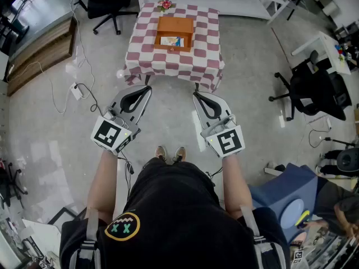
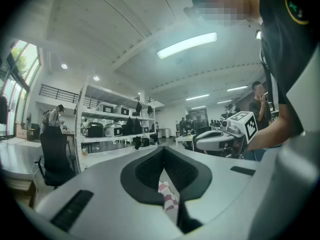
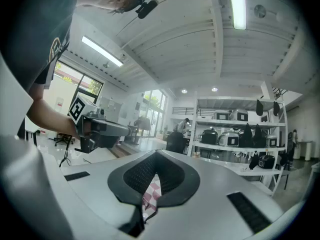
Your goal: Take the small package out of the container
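An open wooden container (image 1: 174, 33) stands on a small table with a red-and-white checkered cloth (image 1: 151, 52), well ahead of me in the head view. A small white and blue package (image 1: 171, 41) lies inside it. My left gripper (image 1: 147, 87) and right gripper (image 1: 196, 94) hang side by side over the floor, short of the table's near edge. Both are shut with nothing between the jaws. In the left gripper view the left gripper (image 2: 162, 149) has its tips together and the cloth (image 2: 168, 198) shows below them. The right gripper (image 3: 157, 154) looks the same, above the cloth (image 3: 151, 194).
A small flower (image 1: 165, 4) sits at the table's far edge. Black office chairs stand at the back left (image 1: 109, 4) and at the right (image 1: 314, 91). Cables and a power strip (image 1: 76, 90) lie on the floor to the left. Shelves with cookers (image 3: 235, 134) line the room.
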`<state>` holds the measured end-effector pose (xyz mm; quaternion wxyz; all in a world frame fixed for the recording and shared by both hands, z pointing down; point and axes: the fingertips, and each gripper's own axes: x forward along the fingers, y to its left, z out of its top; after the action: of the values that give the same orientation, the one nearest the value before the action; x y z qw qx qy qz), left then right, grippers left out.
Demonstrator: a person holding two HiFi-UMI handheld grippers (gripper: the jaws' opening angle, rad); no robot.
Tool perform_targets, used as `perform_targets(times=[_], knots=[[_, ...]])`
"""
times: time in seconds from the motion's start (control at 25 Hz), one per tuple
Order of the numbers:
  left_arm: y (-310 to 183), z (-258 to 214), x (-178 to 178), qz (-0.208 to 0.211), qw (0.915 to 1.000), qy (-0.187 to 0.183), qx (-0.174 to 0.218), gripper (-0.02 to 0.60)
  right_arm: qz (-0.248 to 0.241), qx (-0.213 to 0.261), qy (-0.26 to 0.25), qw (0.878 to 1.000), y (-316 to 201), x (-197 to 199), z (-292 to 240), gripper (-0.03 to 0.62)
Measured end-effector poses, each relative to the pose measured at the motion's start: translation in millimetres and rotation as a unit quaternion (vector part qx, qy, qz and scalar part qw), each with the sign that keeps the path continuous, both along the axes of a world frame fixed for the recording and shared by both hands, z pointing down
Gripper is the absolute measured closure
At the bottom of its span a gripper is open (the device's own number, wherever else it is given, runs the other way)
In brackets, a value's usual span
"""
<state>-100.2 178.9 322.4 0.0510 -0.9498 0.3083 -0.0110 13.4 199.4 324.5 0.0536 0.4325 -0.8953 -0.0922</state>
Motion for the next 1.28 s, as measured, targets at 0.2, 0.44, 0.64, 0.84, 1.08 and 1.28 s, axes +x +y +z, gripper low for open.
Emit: perform_targets(times=[0.2, 0.44, 0.64, 0.84, 1.08, 1.28], knots=[[-1.9, -0.9, 0.6, 0.001, 1.0, -0.001, 0.001, 0.565, 0.002, 0.002, 0.002, 1.0, -2.1, 0.8, -0.1, 0.576], [-3.1, -0.6, 0.6, 0.0, 1.0, 0.0, 0.001, 0.565, 0.006, -0.011, 0.009, 1.0, -3.9, 4.2, 8.7, 0.576], [-3.6, 0.1, 0.2, 0.0, 1.0, 0.001, -0.001, 0.565, 0.006, -0.026, 0.014, 1.0, -4.9, 4.8, 14.7, 0.574], [-3.2, -1.4, -0.7, -0.001, 1.0, 0.0, 0.0, 0.565, 0.007, -0.024, 0.015, 1.0, -5.7, 3.2, 13.4, 0.574], [-3.4, -0.1, -0.9, 0.004, 1.0, 0.001, -0.005, 0.565, 0.014, -0.019, 0.005, 1.0, -7.9, 4.6, 11.3, 0.574], [-7.6, 0.5, -0.1, 0.001, 1.0, 0.0, -0.002, 0.565, 0.01, -0.022, -0.001, 1.0, -10.5, 5.4, 13.8, 0.536]])
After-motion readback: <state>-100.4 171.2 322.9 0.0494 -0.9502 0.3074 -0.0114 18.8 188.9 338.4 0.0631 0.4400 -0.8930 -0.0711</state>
